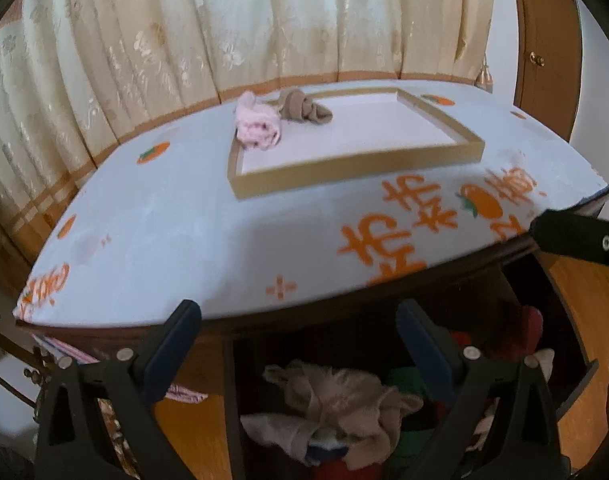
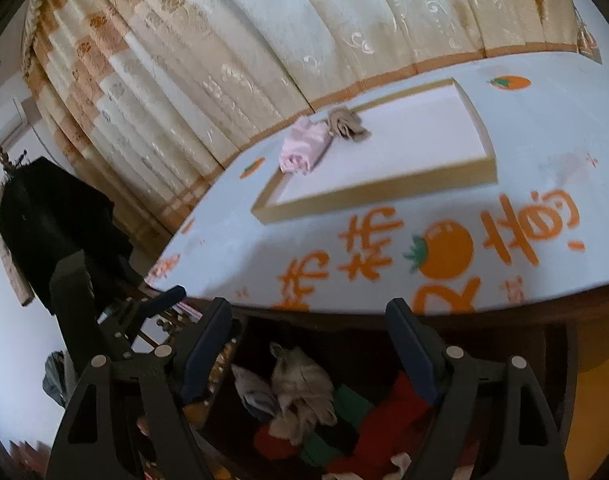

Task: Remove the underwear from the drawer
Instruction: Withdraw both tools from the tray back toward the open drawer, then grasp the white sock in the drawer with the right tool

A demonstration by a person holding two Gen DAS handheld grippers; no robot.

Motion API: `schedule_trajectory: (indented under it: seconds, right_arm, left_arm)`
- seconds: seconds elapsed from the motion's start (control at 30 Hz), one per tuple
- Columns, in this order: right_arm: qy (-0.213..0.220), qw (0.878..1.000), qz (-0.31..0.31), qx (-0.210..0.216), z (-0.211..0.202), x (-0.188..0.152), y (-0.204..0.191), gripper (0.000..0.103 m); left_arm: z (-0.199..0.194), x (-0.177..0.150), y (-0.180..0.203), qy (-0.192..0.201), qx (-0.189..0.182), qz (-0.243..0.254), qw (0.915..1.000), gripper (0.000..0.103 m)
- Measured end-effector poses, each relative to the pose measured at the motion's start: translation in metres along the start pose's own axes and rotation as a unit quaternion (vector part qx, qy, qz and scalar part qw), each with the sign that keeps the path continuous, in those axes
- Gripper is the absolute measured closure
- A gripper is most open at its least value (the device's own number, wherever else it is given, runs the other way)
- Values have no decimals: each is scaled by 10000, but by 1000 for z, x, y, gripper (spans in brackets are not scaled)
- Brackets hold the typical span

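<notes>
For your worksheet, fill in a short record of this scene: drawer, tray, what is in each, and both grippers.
drawer: open, below the tabletop
drawer contents: beige garment on top of red and green clothes
tray: on the patterned cloth
tray contents: pink bundle, brown bundle
left gripper: open, empty
right gripper: open, empty

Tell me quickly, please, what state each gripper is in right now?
Left gripper: open, holding nothing, above the open drawer.
Right gripper: open, holding nothing, above the same drawer.
</notes>
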State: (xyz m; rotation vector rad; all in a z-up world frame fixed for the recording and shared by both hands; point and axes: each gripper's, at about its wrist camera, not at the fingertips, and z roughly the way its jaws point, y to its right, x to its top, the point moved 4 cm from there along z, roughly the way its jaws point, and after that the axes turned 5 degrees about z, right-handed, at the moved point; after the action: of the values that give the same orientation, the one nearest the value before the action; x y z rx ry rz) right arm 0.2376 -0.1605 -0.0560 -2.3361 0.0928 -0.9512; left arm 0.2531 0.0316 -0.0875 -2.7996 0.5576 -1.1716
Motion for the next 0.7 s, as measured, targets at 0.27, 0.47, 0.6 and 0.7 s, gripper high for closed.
schedule_trajectory:
  seconds: [0.27,0.47,0.6,0.7]
  right_arm:
    - [-199,9988,-217,-400,2,-38,22,22]
    - [-676,9957,-521,-358,21,-61,18,22]
    - [-1140,9875,-1051,-291,45,-72,0,22]
    - [-1477,9775,-1490,-193,63,-80,-18,22]
  left_arm:
    - [6,-35,8,-232,-90,32,9997,3]
    - [4,-61,-5,-421,-25,-353,9985,3]
    - [-5,-85,-18,-543,143,-472,9973,4]
    - [-9,-102,-28,-683,315,-499,9959,4]
